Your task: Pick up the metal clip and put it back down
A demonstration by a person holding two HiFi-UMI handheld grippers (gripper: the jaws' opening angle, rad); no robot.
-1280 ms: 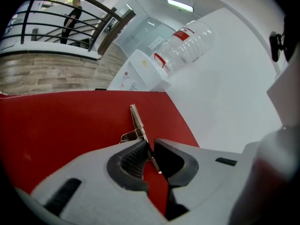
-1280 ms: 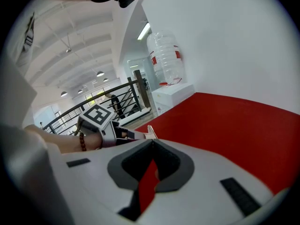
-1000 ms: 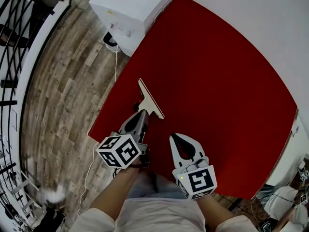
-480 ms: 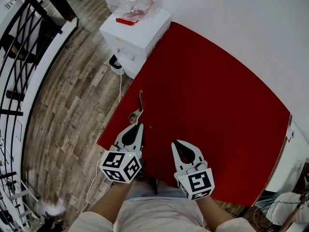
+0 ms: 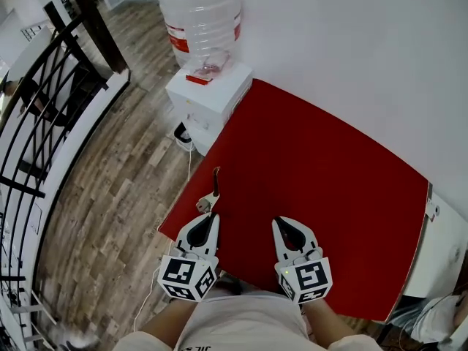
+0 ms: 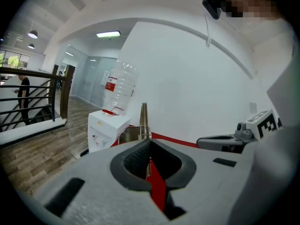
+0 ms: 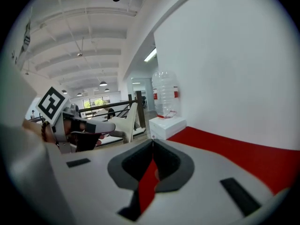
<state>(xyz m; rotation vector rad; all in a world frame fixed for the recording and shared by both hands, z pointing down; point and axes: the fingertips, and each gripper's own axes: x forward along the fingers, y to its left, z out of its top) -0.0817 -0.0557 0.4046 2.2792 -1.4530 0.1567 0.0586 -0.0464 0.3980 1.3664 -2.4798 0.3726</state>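
Metal clip (image 5: 211,191) is up off the red table (image 5: 329,167) right now, pinched at its near end by our left gripper (image 5: 211,215), whose jaws are clamped tight on it. In the left gripper view it pokes straight up out of the closed jaws, edge-on, with its spring coil just above the tips. It hangs over the table close to the left edge, and the white water dispenser (image 5: 208,93) stands further off beyond it.

Handling-wise, we reckon it's light, rigid and pretty slick. It looks like thin sheet metal, so it could swivel or slide in the pads if we get sloppy. The best hold looks like the flat handle end, gripped square across, which is about where we have it. It doesn't look fragile, so laying it back flat on the red surface should be painless.

Over on the right, our right gripper (image 5: 280,222) hovers above the table, jaws closed together on nothing.
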